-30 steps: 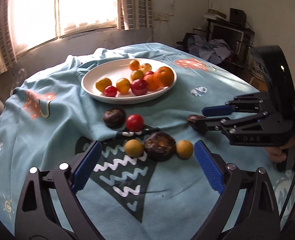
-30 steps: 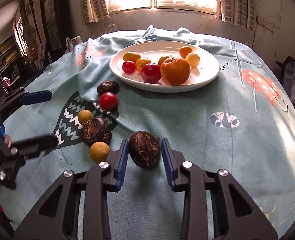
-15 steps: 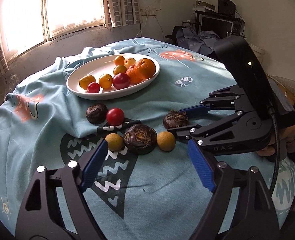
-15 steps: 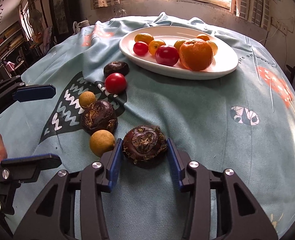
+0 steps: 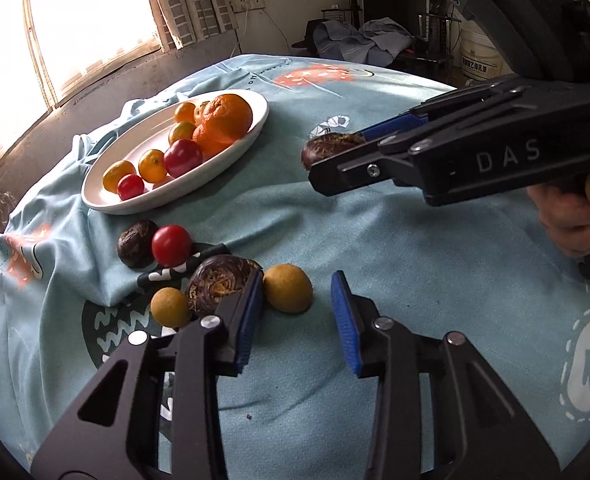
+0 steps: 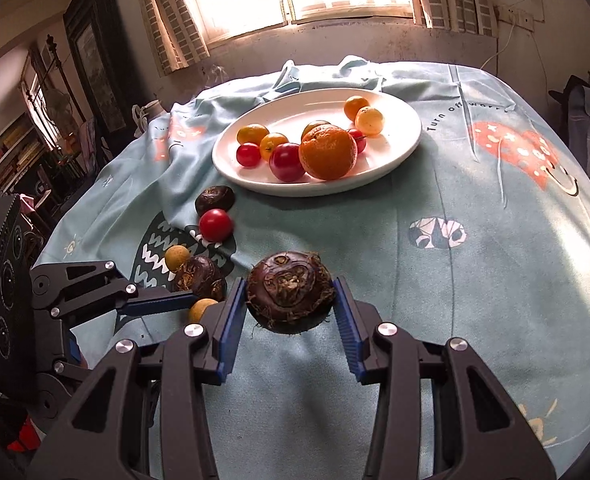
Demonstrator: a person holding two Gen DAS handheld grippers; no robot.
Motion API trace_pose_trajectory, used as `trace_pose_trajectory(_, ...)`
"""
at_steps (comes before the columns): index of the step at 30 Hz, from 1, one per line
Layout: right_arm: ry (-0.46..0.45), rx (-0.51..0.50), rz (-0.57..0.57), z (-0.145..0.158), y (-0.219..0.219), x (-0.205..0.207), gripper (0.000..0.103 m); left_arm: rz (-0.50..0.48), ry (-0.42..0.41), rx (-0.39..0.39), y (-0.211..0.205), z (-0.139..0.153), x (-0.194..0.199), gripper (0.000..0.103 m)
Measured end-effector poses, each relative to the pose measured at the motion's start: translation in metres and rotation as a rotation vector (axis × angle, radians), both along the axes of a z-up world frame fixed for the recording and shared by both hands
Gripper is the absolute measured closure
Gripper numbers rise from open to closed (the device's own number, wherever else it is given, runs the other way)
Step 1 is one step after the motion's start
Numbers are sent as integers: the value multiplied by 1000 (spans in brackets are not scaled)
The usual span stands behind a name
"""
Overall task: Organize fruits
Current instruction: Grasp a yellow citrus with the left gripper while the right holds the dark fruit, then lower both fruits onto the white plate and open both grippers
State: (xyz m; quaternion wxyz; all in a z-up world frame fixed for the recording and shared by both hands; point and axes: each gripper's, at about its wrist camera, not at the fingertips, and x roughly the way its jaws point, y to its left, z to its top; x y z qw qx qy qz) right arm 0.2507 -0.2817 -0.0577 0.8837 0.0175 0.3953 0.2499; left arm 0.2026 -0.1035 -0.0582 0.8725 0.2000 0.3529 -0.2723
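Note:
My right gripper [image 6: 289,312] is shut on a dark brown water chestnut [image 6: 289,292] and holds it above the blue cloth; it also shows in the left wrist view [image 5: 327,148]. My left gripper [image 5: 297,316] is open and low over the cloth, around a yellow round fruit [image 5: 287,293]. Beside it lie a second dark chestnut [image 5: 219,288], a small yellow fruit [image 5: 171,306], a red tomato [image 5: 171,243] and a third dark chestnut [image 5: 135,242]. A white oval plate [image 6: 407,136] holds an orange [image 6: 327,152], tomatoes and small yellow fruits.
The table carries a rumpled light blue cloth [image 6: 475,280] with a fold near the plate. A window is behind the table. Shelves and furniture stand at the left [image 6: 11,148], clutter and a bucket at the right [image 5: 479,60].
My right gripper has lifted the chestnut off the cloth and raised it. My left gripper has moved forward and right and narrowed around the yellow fruit.

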Motion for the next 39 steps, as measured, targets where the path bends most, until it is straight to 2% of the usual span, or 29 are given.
trace_pose_trajectory(4, 5, -9, -7, -1, -1, 1, 59, -12, 13, 12, -8, 0, 11, 65)
trace_pose_trajectory(7, 6, -12, -18, -1, -4, 1, 59, -24, 70, 32, -17, -8, 27, 69)
trace_pose_trajectory(9, 8, -7, -23, -1, -5, 2, 59, -34, 59, 33, -19, -9, 29, 70)
trace_pose_trajectory(13, 7, -3, -26, 0, -7, 2, 59, -25, 100, -11, -15, -9, 32, 74)
trace_pose_trajectory(23, 8, 5, -32, 0, -10, 2, 59, 23, 79, -24, -11, -7, 24, 75)
trace_pose_trajectory(34, -43, 62, 43, 7, 2, -5, 59, 117, 8, -61, 18, 30, 18, 76)
trace_pose_trajectory(39, -103, 89, 12, 32, 5, 19, 59, 174, -25, -119, 42, 63, 49, 76)
